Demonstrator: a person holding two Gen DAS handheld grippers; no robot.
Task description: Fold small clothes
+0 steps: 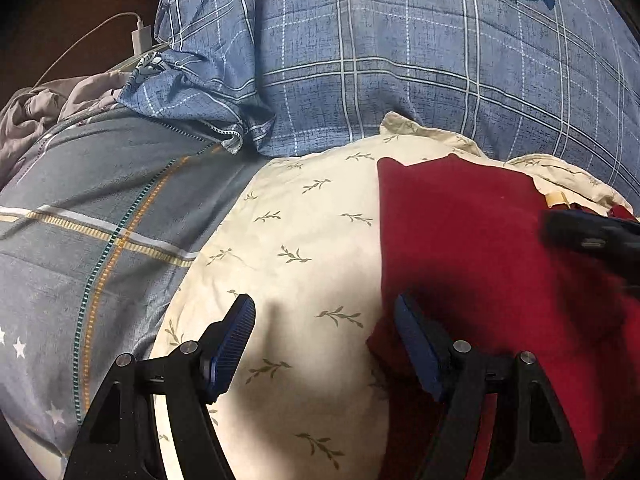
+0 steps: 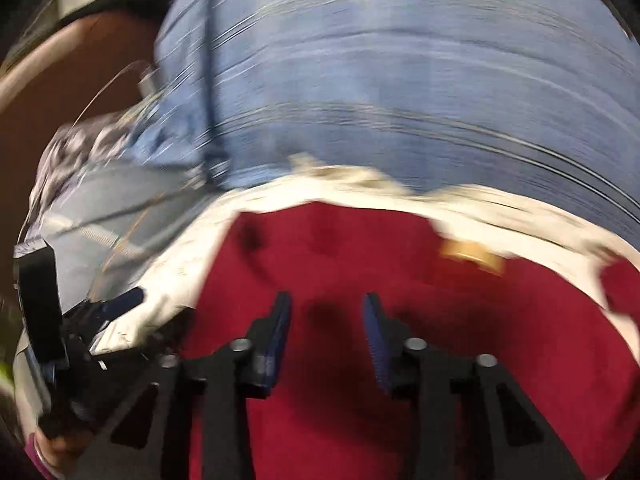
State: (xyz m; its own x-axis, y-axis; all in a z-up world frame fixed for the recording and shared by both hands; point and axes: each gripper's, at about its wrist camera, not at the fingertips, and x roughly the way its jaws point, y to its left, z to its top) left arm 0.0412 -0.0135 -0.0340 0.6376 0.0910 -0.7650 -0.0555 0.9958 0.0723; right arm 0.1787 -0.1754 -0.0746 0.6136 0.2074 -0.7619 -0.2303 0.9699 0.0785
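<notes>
A dark red garment [image 1: 480, 248] lies flat on a cream pillow with a leaf print [image 1: 288, 240]; a tan label [image 1: 556, 199] shows at its far right edge. My left gripper [image 1: 325, 308] is open and empty, hovering over the garment's left edge. My right gripper [image 2: 326, 304] is open and empty above the middle of the red garment [image 2: 440, 360]; this view is motion-blurred. The right gripper also shows blurred at the right of the left wrist view [image 1: 592, 236]. The left gripper shows at the left of the right wrist view [image 2: 104, 312].
A blue plaid quilt [image 1: 400, 60] is bunched behind the pillow. A grey striped sheet with stars [image 1: 80, 240] covers the bed at left. A white charger and cable [image 1: 142, 34] lie at the far left by a brown headboard [image 1: 80, 8].
</notes>
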